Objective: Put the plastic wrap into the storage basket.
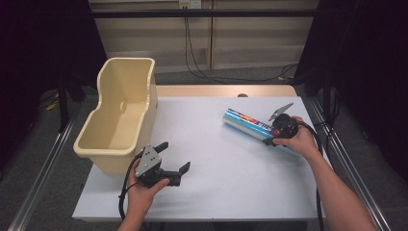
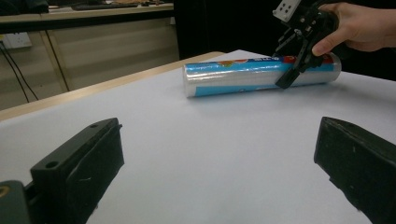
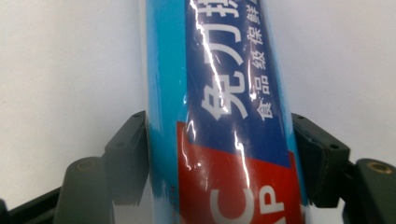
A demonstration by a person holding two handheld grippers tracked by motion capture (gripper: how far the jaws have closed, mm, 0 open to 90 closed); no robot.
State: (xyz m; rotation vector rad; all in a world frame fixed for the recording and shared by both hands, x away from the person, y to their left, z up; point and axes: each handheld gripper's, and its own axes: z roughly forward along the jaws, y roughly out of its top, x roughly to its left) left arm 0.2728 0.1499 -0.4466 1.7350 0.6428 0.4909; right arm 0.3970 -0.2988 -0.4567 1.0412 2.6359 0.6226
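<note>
The roll of cling film (image 1: 251, 124) lies on its side on the white surface (image 1: 216, 163), toward the far right, angled so that one end points toward the middle. It has been gripped near its nearer right end, probably because that end lies closest to the right hand and leaves the long body free to swing during a lift. The right tongs (image 1: 278, 136) are closed across the roll: in the right gripper view both black pads are pressed against the blue and red wrapper (image 3: 224, 140), one on each side. The left tongs (image 1: 172, 156) are held wide open with nothing between them, low over the near left of the surface, just beside the beige plastic tub (image 1: 118, 115), which stands empty and is likely where the roll belongs. The roll lies well apart from the left tongs, ahead of them.
</note>
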